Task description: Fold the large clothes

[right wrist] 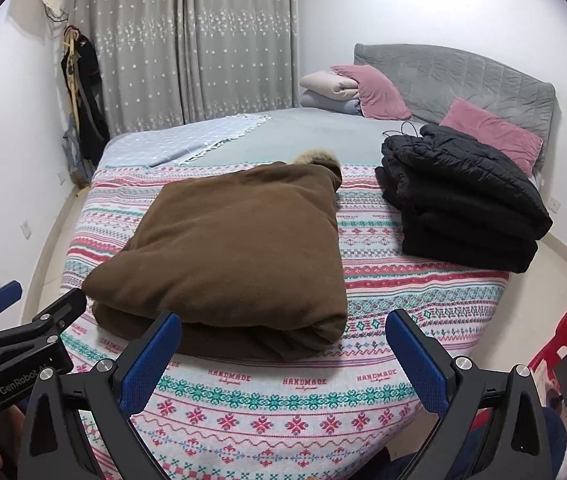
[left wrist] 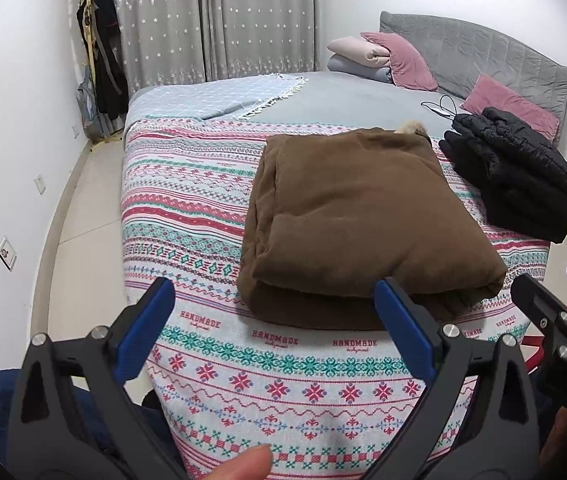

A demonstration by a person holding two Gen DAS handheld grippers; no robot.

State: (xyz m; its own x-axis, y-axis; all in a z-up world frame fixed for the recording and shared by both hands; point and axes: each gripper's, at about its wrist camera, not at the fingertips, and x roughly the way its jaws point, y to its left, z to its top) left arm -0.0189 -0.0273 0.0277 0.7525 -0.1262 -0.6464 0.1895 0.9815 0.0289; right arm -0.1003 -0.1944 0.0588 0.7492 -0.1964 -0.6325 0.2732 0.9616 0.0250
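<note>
Brown coat (left wrist: 367,220): lay folded into a thick rectangular bundle on the patterned bedspread (left wrist: 187,216), near the foot of the bed, a pale fur trim (right wrist: 317,157) showing at its far end.
Left tool (left wrist: 279,300): fingers spread wide, holding nothing, poised just short of the bundle's near edge.
Right tool (right wrist: 283,330): likewise released and empty, level with the same near fold.
Contact: neither tool touched the cloth.
Step judged: fold appeared complete; a final squaring or transfer seemed to remain.
Method advised: grip the doubled near edge at both corners together, pinch all layers, lift evenly so the bundle does not spring open.
Black jacket (right wrist: 467,196): folded and stacked to the right, apart from the brown bundle; a likely place to set it alongside.
Risk: bulky padding may slip from a shallow pinch.
</note>
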